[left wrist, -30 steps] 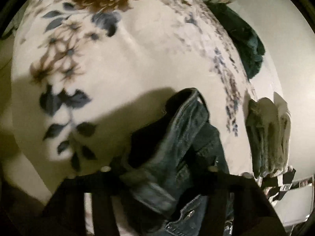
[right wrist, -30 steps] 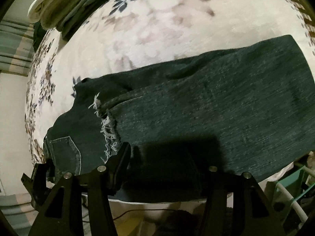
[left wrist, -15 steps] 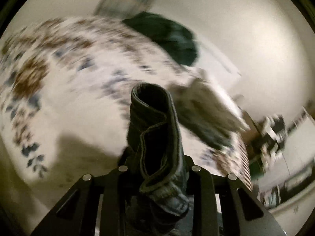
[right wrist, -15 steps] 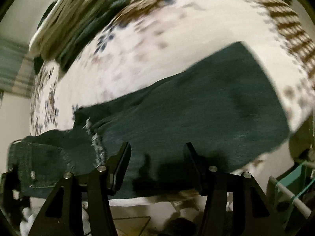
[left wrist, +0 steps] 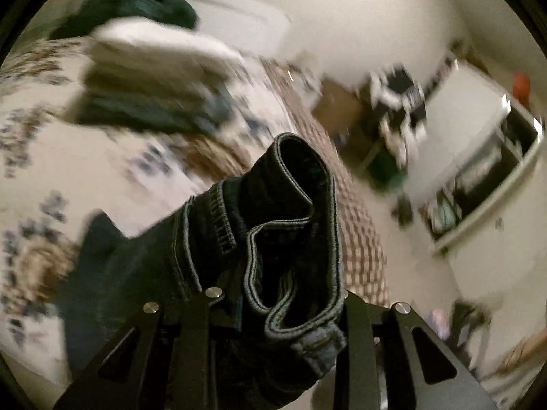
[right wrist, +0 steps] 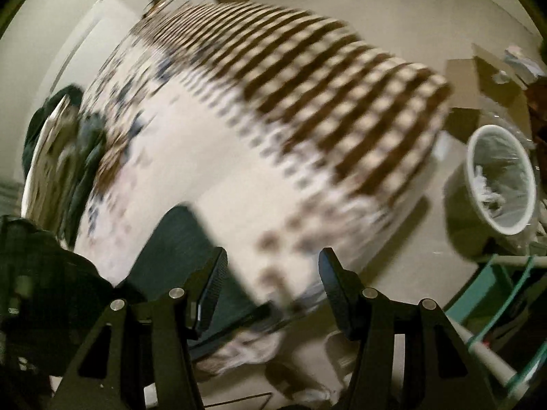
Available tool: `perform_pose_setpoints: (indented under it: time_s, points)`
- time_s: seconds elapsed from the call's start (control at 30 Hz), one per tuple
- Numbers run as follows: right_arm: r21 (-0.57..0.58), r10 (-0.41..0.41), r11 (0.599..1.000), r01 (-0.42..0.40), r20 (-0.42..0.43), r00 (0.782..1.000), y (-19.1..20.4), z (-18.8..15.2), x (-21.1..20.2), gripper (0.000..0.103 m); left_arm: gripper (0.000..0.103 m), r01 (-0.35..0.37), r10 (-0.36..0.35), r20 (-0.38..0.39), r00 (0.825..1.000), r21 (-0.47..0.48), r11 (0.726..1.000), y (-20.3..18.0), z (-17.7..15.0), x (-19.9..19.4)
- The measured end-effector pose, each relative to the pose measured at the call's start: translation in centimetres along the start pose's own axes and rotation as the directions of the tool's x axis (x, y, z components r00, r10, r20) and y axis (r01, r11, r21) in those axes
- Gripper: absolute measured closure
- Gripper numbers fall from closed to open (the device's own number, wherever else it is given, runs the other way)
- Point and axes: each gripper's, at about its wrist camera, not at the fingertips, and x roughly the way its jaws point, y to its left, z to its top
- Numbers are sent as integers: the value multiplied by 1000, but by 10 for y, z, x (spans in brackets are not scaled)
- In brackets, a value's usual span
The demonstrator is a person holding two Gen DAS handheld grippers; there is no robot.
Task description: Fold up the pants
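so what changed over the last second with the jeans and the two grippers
The left gripper closed on the waistband of the jeans and lifted it off the floral bedspread, swinging toward the checked end of the bed. The right gripper swept the same way, and most of the denim leg slid out of its view. Unchanged: the right gripper is open and empty, and the stack of folded clothes stays on the bed.

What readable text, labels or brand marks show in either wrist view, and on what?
None readable.
Jeans in the left claw: only stitching on the waistband, no visible tag or brand patch.
Bedspread: floral and check pattern, no lettering.
Folded clothes stack: motion-blurred, no text to make out.
Bin and floor clutter: blurred, nothing legible.
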Motion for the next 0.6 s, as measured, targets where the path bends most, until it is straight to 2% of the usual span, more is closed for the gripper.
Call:
perform_pose_setpoints:
  time_s: [0.13, 0.27, 0.6]
  points:
    - [61, -28, 998, 27, 24, 999, -35, 13, -8, 44, 80, -43, 58, -124, 991, 118, 992, -31, -36, 57]
    - [111, -33, 993, 29, 35, 999, -56, 18, -13, 44, 80, -99, 132, -155, 979, 206, 974, -46, -50, 78]
    - [109, -32, 994, 31, 9, 999, -62, 5, -14, 44, 78, -147, 185, -187, 965, 202, 968, -48, -43, 83]
